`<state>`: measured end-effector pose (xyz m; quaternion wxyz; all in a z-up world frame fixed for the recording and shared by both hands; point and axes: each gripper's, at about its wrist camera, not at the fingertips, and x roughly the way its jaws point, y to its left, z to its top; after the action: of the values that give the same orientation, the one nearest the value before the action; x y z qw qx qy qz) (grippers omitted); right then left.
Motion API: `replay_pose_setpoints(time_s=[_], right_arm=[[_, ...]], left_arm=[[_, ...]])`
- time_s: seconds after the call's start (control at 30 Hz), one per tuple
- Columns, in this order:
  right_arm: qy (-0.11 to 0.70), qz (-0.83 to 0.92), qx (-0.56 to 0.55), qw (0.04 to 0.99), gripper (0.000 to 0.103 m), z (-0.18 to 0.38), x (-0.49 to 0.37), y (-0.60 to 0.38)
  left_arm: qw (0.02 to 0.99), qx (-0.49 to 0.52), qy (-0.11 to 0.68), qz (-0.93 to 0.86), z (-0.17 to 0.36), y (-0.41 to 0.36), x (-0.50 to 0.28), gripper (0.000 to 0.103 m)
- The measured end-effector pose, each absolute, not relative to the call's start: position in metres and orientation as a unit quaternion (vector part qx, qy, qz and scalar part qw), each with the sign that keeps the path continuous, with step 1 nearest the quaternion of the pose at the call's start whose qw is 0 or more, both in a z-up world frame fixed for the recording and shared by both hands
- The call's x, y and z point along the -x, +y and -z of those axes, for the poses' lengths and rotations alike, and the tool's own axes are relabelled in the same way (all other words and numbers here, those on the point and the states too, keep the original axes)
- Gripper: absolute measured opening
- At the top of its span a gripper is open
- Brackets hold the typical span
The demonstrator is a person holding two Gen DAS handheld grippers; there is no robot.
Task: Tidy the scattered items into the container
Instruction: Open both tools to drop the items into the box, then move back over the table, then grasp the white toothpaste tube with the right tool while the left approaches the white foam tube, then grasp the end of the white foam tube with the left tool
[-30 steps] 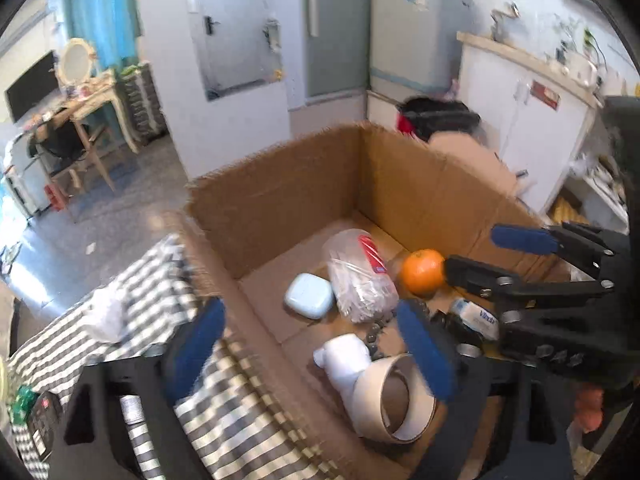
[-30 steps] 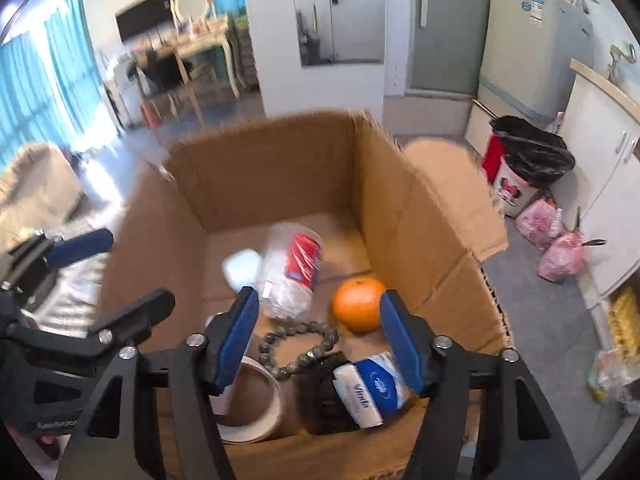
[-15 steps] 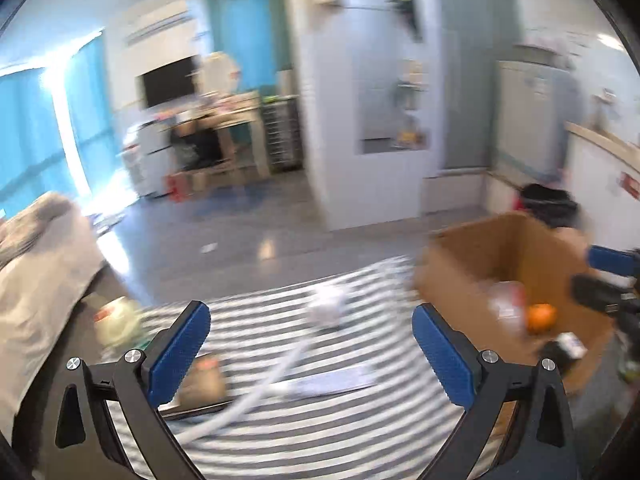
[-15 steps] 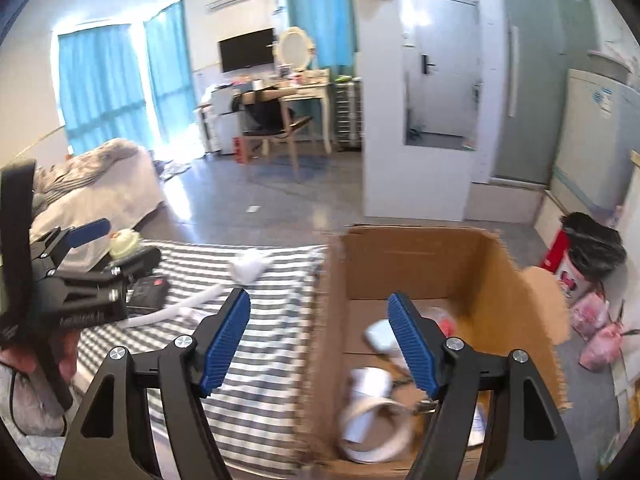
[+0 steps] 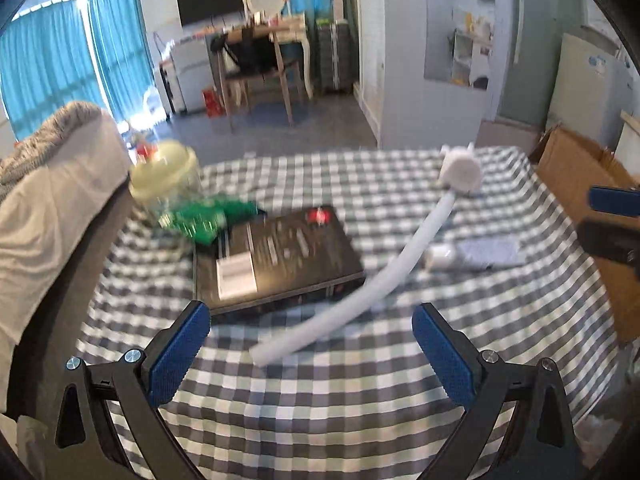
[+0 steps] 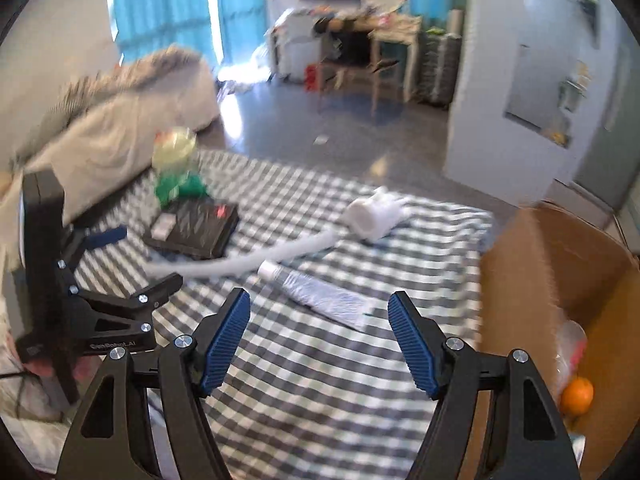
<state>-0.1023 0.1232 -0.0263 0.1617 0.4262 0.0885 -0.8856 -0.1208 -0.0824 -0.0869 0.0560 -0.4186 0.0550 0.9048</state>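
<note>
A checked cloth point(image 5: 360, 392) covers the table. On it lie a white hose point(image 5: 360, 300) with a round white head point(image 5: 460, 170), a silver tube point(image 6: 320, 294), a black box point(image 5: 276, 256), a green packet point(image 5: 208, 220) and a jar with a pale lid point(image 5: 166, 176). The cardboard box point(image 6: 560, 280) stands at the right, with an orange point(image 6: 576, 396) inside. My left gripper point(image 5: 312, 356) is open and empty, above the cloth near the hose's end. My right gripper point(image 6: 318, 344) is open and empty, just short of the silver tube.
A bed with a grey blanket point(image 5: 48, 168) runs along the table's left side. A desk and chair point(image 5: 260, 64) stand across the floor at the back. A white fridge point(image 5: 588, 88) is at the far right. The left gripper also shows in the right wrist view point(image 6: 116, 260).
Both grippers have swung left from over the cardboard box to above the checked cloth. They were open and empty throughout. The scattered items have come into view.
</note>
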Motion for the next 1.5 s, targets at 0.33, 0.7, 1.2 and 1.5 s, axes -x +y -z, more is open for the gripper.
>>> replay_pose_setpoints(time_s=[0.33, 0.7, 1.2, 1.5], right_arm=[[0.186, 0.847, -0.46, 0.189, 0.071, 0.085, 0.154, 0.058], [0.149, 0.822, -0.518, 0.183, 0.022, 0.109, 0.185, 0.071], [0.079, 0.843, -0.501, 0.183, 0.022, 0.07, 0.156, 0.109], [0.059, 0.859, -0.474, 0.187, 0.022, 0.041, 0.138, 0.126]], left_arm=[[0.08, 0.434, 0.064, -0.895, 0.113, -0.08, 0.139, 0.103], [0.083, 0.428, 0.082, -0.896, 0.119, -0.078, 0.142, 0.103], [0.133, 0.464, 0.058, -0.874, 0.116, -0.06, 0.141, 0.022], [0.144, 0.431, 0.074, -0.887, 0.078, -0.051, 0.12, 0.005]])
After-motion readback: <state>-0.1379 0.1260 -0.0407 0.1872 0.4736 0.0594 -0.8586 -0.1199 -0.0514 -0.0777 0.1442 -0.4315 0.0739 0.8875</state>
